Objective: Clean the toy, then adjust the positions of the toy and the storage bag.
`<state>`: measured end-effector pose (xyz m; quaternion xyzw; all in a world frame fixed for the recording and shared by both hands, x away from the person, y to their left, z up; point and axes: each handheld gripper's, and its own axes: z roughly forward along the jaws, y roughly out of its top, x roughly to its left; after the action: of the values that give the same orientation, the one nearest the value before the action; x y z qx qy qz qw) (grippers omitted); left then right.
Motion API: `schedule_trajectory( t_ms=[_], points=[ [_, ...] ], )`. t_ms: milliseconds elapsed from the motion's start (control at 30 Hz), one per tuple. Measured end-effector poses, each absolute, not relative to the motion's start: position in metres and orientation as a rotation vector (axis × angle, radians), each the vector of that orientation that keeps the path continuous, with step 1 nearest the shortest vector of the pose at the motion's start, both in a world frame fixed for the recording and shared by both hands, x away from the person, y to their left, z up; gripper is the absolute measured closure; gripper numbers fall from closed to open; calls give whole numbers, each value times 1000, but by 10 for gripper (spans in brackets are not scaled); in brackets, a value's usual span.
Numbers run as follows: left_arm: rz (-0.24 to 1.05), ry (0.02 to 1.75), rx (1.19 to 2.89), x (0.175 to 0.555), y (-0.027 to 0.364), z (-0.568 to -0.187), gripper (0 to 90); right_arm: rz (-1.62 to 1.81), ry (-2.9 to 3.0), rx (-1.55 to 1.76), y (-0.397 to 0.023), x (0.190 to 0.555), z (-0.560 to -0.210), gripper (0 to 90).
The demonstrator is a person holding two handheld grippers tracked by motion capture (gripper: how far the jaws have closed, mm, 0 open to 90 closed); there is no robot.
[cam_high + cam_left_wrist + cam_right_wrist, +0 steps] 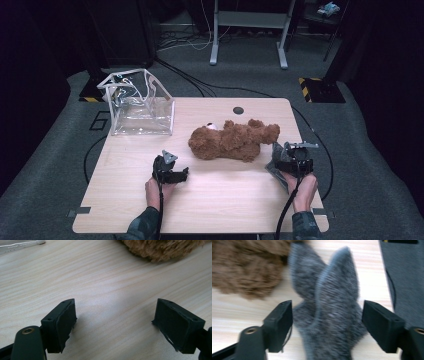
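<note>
The right gripper (327,325) stood spread with the grey furry toy (329,315) lying between its jaws on the table (225,200), just beside the brown teddy bear (232,141), and neither pad pressed on the fur. The left gripper (113,325) was spread too, over bare wood short of the bear. To take the grey toy well, that right claw probably needed to settle lower around its narrow middle and close squarely, clear of the bear's fur

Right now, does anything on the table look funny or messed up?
A little. The brown teddy bear is tipped over, lying on its side mid-table instead of sitting up. The clear plastic bag at the far left corner sags crookedly. A grey fuzzy cloth lies crumpled between the open jaws of the right gripper. Nothing looks spilled or broken.
</note>
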<state>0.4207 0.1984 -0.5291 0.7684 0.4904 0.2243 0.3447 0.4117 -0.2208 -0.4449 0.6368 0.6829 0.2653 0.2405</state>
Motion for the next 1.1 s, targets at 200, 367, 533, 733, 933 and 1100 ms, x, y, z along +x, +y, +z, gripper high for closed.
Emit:
schedule_trajectory(
  t_ms=[200, 367, 533, 733, 933, 1100],
  points=[
    [579, 1269, 1998, 421, 199, -529, 176, 800, 1950, 1678, -209, 413, -436, 159],
    [573, 1269, 2004, 421, 200, -529, 176, 824, 1988, 1660, -206, 417, -432, 153],
    [558, 1266, 2011, 422, 200, -528, 169, 855, 1995, 1640, -204, 422, -424, 149],
    [561, 1243, 2004, 422, 199, -520, 151, 884, 2032, 1610, -202, 432, -416, 135],
    [539, 1179, 1952, 429, 195, -484, 141, 903, 2031, 1599, -200, 438, -408, 130],
    [502, 1128, 1949, 438, 184, -461, 135, 916, 2033, 1610, -201, 446, -406, 126]
  ],
)
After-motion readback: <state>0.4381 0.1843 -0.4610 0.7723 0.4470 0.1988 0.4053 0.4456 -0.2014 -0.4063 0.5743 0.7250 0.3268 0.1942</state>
